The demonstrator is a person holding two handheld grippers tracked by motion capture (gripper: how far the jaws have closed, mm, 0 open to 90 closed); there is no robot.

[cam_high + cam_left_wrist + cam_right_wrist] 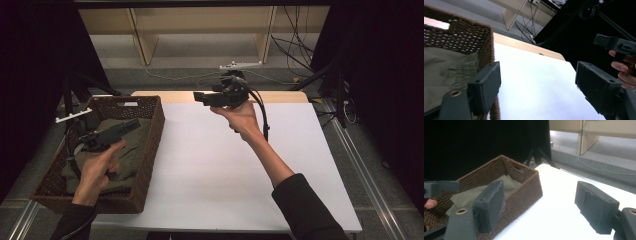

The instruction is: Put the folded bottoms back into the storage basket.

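A brown wicker basket (150, 145) stands at the table's left edge with an olive green cloth (127, 150) lying crumpled inside it. My left gripper (135, 124) hovers over the cloth, pointing toward the table's middle. In the left gripper view its jaws (537, 82) stand open with nothing between them, the basket (461, 37) and cloth (446, 67) to their left. My right gripper (200, 96) is held above the far middle of the white table (215, 165), pointing left at the basket. Its jaws (539, 202) are open and empty, facing the basket (524, 190) and cloth (474, 192).
Pale wooden shelving (200, 30) stands on the floor beyond the table, with cables (295, 55) trailing beside it. Black curtains close off both sides. A dark stand (340, 95) rises by the table's far right corner. The white sheet leaves a wooden strip (170, 94) bare at the far edge.
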